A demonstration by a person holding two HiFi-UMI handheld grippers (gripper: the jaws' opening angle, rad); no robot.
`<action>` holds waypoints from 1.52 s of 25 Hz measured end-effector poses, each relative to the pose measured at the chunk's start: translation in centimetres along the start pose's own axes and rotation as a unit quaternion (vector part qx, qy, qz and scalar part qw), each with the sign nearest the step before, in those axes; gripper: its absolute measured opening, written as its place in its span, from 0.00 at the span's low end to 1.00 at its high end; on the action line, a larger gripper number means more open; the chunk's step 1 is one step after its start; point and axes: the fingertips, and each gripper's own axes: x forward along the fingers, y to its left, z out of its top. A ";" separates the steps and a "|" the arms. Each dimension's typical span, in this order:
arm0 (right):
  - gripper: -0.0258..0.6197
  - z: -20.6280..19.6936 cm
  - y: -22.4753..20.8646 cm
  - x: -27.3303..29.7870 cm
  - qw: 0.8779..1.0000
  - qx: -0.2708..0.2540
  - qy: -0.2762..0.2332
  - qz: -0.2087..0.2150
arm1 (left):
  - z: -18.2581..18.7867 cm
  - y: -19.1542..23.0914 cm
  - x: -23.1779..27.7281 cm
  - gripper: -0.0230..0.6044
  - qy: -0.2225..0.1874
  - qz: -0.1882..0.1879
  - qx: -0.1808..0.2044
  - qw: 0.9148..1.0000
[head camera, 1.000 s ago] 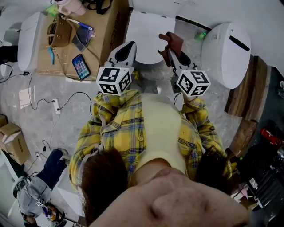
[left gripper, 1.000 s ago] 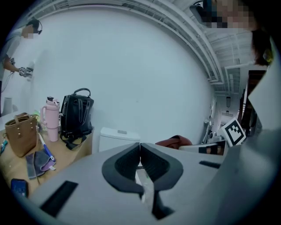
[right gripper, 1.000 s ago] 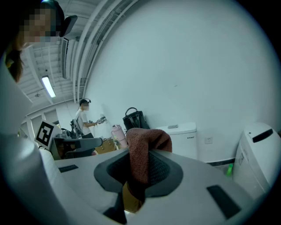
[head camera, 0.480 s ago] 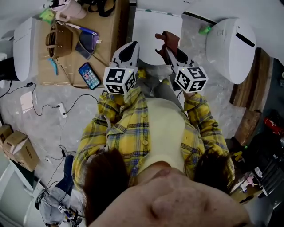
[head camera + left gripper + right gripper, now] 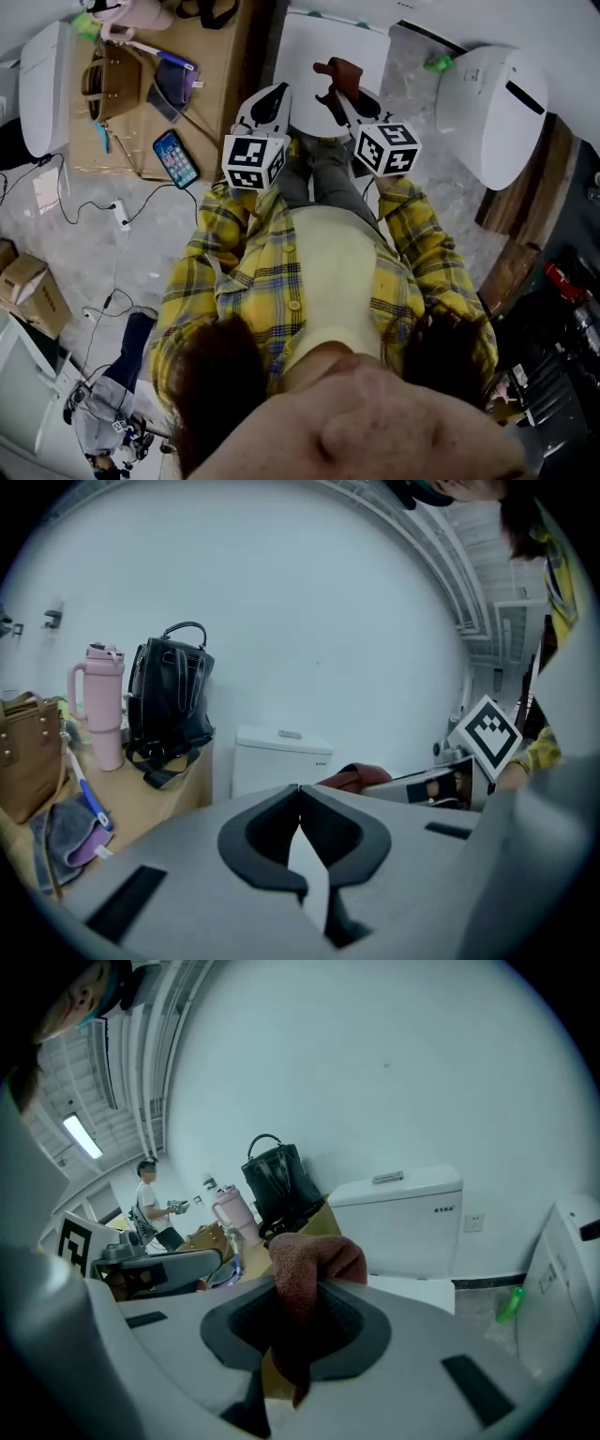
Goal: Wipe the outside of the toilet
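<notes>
A cloth [image 5: 319, 1255], judged soft and limp, is pinched at its bunched middle by the right gripper [image 5: 298, 1302]; the left gripper [image 5: 300, 803] is closed on nothing; the toilet [image 5: 314, 56] is seen just beyond both.

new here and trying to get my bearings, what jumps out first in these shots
A reddish-brown cloth is pinched in the right claw, in front of the white toilet. The left claw beside it is shut and empty. Left of the toilet, a black backpack and a pink tumbler stand on a tan table.
</notes>
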 end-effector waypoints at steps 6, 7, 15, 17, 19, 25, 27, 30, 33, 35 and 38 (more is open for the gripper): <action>0.17 -1.5 -2.6 5.3 0.998 -0.014 0.042 0.035 | -2.3 1.5 3.4 0.05 0.018 0.027 -0.031 0.999; 0.17 -1.6 -3.0 6.0 0.998 -0.018 0.049 0.039 | -2.7 1.6 3.9 0.05 0.021 0.033 -0.037 0.999; 0.17 -4.2 -6.1 13.4 0.994 -0.039 0.083 0.066 | -5.9 3.2 7.1 0.05 0.048 0.053 -0.072 0.995; 0.17 -4.6 -7.1 16.1 0.993 -0.044 0.090 0.068 | -6.3 3.8 7.5 0.05 0.048 0.059 -0.071 0.995; 0.17 -5.2 -7.9 18.9 0.992 -0.043 0.097 0.066 | -6.9 4.6 7.7 0.05 0.056 0.070 -0.064 0.994; 0.17 -6.7 -9.5 25.5 0.991 -0.042 0.119 0.052 | -8.6 7.5 9.0 0.05 0.077 0.102 -0.065 0.990; 0.17 -7.3 -9.9 27.1 0.990 -0.038 0.125 0.045 | -8.9 7.9 9.3 0.05 0.080 0.101 -0.062 0.990; 0.17 -8.0 -10.6 29.5 0.990 -0.026 0.134 0.021 | -9.5 8.6 9.5 0.05 0.082 0.099 -0.057 0.990; 0.17 -8.7 -11.3 31.4 0.989 -0.024 0.143 0.001 | -10.1 9.1 9.5 0.05 0.081 0.102 -0.062 0.990; 0.17 -9.4 -11.7 32.3 0.987 -0.037 0.156 -0.006 | -10.4 9.3 9.5 0.05 0.081 0.103 -0.067 0.989; 0.17 -10.3 -12.6 33.2 0.982 -0.053 0.181 -0.020 | -10.6 9.6 9.3 0.05 0.084 0.105 -0.068 0.989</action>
